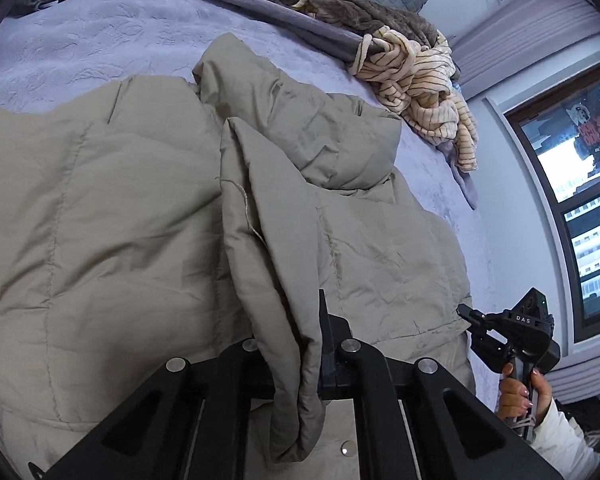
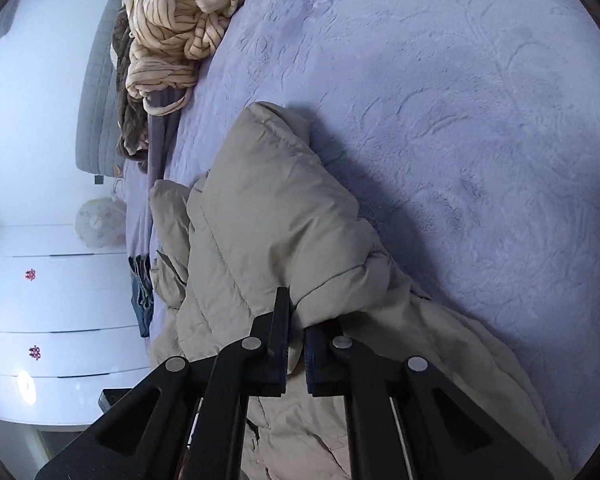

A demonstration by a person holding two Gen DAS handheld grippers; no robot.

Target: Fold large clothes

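The padded jacket (image 1: 112, 216) on the bed is pinched by both down-tilted grippers, left (image 1: 300, 344) and right (image 2: 296, 344), jaws closed on fabric.

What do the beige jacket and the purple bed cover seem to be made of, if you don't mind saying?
The jacket looks like a padded coat with a smooth woven synthetic shell, probably nylon or polyester: stitched quilting lines, puffy panels and a faint sheen. The bed cover looks like soft plush or fleece, matte, with brushed swirl marks in its nap. The filling cannot be seen.
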